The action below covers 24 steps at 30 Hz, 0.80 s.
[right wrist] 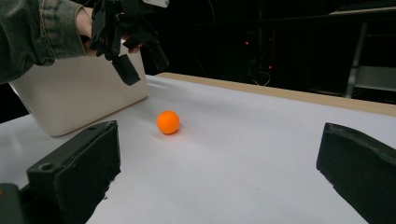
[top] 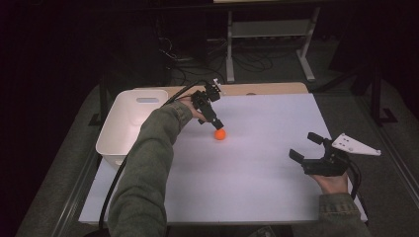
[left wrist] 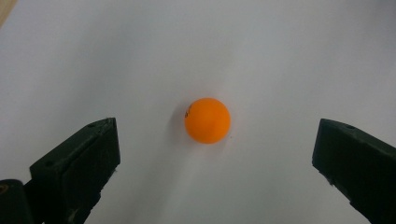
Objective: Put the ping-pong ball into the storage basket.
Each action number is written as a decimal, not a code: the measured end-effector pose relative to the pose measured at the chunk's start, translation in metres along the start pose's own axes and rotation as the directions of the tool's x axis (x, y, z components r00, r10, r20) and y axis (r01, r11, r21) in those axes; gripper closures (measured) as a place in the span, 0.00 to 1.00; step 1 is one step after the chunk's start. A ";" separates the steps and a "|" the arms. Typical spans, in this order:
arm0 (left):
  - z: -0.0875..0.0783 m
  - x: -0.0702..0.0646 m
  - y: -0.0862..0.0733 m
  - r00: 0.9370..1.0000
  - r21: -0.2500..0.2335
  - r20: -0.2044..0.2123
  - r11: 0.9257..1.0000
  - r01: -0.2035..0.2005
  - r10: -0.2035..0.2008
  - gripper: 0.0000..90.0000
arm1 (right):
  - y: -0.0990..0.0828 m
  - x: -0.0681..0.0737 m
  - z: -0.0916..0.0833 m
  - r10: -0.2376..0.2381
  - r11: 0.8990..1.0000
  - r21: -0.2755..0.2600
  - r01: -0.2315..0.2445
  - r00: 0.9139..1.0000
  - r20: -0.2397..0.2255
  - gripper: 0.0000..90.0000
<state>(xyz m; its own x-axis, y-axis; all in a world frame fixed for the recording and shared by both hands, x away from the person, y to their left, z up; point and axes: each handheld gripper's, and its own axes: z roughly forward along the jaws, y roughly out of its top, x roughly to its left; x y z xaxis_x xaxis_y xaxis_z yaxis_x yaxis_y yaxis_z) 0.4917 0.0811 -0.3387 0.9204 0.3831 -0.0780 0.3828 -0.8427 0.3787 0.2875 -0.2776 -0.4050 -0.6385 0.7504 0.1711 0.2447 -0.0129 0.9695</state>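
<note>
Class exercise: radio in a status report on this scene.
Left gripper open, above orange ball. Right gripper open, idle. Ball on table, beside white bin. Path clear.

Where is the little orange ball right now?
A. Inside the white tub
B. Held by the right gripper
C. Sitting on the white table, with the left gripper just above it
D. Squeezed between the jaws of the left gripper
C. The orange ball rests on the white table; the left gripper hovers over it with jaws wide apart, not touching.
</note>
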 end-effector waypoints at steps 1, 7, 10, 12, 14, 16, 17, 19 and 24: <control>0.001 0.000 0.000 1.000 0.001 0.001 1.000 0.001 -0.001 0.00 | 0.000 0.000 0.000 0.000 1.000 -0.001 0.000 1.000 0.000 0.00; 0.006 -0.002 0.003 1.000 0.006 -0.003 1.000 -0.002 0.002 0.00 | 0.000 0.000 0.000 -0.003 1.000 -0.002 0.003 1.000 0.003 0.00; 0.010 -0.003 0.004 1.000 0.011 -0.002 1.000 -0.005 0.005 0.00 | 0.000 0.000 -0.001 0.002 1.000 -0.001 -0.002 1.000 0.003 0.00; 0.014 -0.002 0.005 1.000 0.031 0.000 0.999 -0.011 0.011 0.00 | 0.000 0.000 0.000 -0.002 1.000 0.000 0.002 1.000 0.001 0.00; 0.017 -0.002 0.005 1.000 0.039 -0.001 0.999 -0.005 0.005 0.00 | 0.000 0.000 0.000 -0.002 1.000 0.002 0.002 1.000 0.001 0.00; 0.019 -0.001 0.005 1.000 0.044 0.001 0.999 -0.002 0.002 0.00 | 0.000 0.000 0.000 -0.005 1.000 0.002 0.005 1.000 0.003 0.00; 0.020 -0.001 0.004 1.000 0.047 -0.001 0.999 -0.001 0.002 0.00 | 0.000 0.000 0.000 -0.003 1.000 0.002 0.003 1.000 0.003 0.00; 0.022 -0.001 0.004 1.000 0.050 -0.002 0.999 0.002 -0.002 0.00 | 0.000 0.000 0.000 -0.003 1.000 0.002 0.003 1.000 0.003 0.00; 0.030 0.000 0.003 1.000 0.078 -0.009 0.997 0.012 -0.011 0.00 | 0.000 0.000 -0.001 -0.003 1.000 0.002 0.003 1.000 0.005 0.00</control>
<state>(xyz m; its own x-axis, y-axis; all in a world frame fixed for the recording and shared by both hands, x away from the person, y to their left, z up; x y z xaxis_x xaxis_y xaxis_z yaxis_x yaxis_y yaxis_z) 0.4954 0.0672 -0.3649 0.9154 0.3958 -0.0739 0.3986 -0.8651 0.3044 0.2874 -0.2783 -0.4048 -0.6356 0.7537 0.1670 0.2444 -0.0087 0.9696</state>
